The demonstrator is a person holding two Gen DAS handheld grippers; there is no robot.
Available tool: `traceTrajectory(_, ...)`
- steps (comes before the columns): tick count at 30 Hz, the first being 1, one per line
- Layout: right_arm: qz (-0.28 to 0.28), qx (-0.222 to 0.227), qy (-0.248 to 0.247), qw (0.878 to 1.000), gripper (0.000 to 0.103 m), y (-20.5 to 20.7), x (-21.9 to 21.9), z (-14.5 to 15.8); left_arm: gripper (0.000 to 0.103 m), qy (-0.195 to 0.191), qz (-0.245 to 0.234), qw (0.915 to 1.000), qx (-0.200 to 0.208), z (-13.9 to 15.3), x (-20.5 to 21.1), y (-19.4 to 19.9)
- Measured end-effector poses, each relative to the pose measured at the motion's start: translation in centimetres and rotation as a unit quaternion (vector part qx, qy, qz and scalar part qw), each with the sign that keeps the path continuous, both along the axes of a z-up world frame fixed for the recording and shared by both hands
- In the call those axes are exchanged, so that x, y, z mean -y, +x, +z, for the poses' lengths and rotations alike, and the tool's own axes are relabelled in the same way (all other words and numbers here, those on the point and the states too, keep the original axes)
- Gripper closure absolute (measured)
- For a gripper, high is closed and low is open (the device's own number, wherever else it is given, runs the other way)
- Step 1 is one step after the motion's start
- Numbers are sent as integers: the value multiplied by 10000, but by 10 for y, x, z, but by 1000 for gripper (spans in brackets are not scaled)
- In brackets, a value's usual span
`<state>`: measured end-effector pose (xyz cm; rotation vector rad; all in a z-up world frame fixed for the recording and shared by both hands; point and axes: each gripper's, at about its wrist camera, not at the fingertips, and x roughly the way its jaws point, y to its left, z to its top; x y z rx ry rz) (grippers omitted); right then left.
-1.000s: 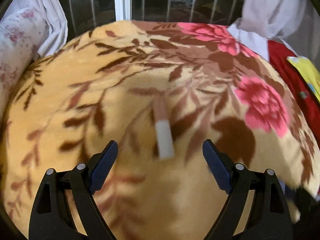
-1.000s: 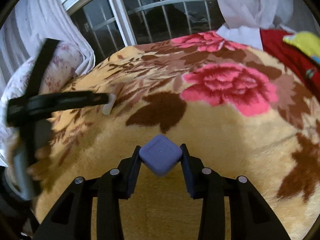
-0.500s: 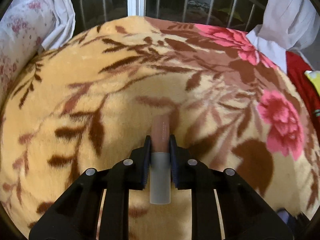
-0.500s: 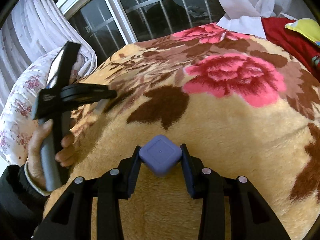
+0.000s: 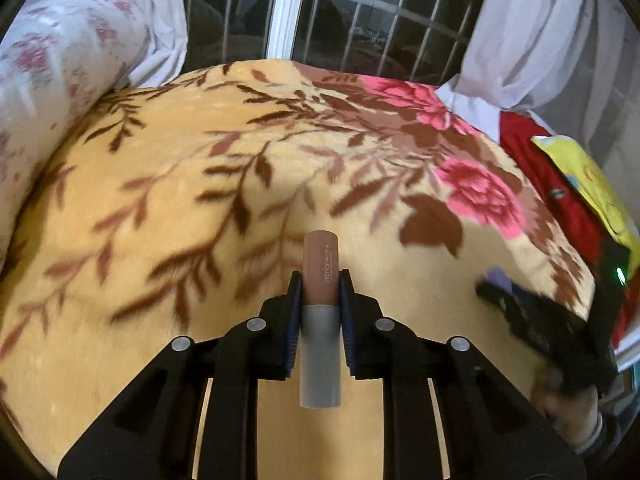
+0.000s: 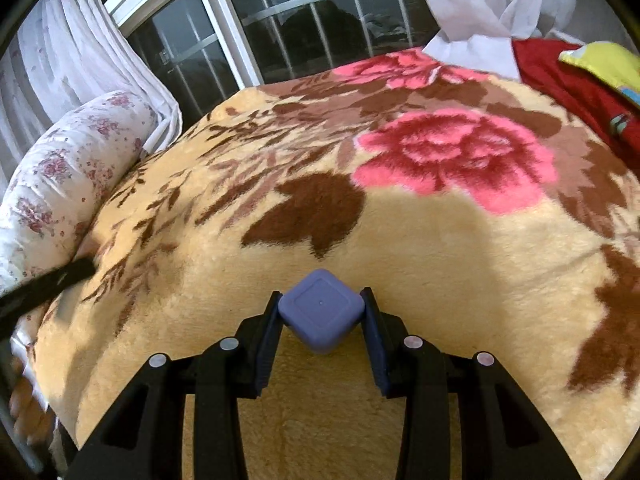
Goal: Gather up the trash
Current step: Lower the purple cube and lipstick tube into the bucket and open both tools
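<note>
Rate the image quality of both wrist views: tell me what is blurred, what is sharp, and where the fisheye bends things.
Left wrist view: blanket and right gripper smeared by motion blur; lipstick tube in the left gripper stays sharp, its print visible. Right wrist view: crisp on the purple cube, but the black shape at the left edge is blurred. Both: window bars bow, corners go dark.

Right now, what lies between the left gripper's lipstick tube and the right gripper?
Only bare floral blanket, in the left wrist view: nothing lies between the lipstick tube and the blurred right gripper.
</note>
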<state>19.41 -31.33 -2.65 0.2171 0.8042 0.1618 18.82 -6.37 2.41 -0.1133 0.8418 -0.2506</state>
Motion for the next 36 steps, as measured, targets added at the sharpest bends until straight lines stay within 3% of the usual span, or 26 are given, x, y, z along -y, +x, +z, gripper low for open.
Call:
traceTrajectory(8,108,210,-17,9997,64,-45,-16,26,85,353,270,9990,100,1,-10,-80)
traceTrajectory(13,469,517,-65,9975,64,-106,-36,47,85,501,250,9982,231,0,-14,-130)
traceTrajectory(18,900,586,-12,9942,64,-175,-53,54,86,664,-1,9978,43,-21,-14,-181)
traceTrajectory(28,1165,-230,11,9929,64,-271,-74,-4,86,852,-611,9914,-787,-84,-10,-242)
traceTrajectory(36,1220,-988,-2,9876,64,-283,-86,-56,85,867,-797,9835,-1372,-118,-2,-241)
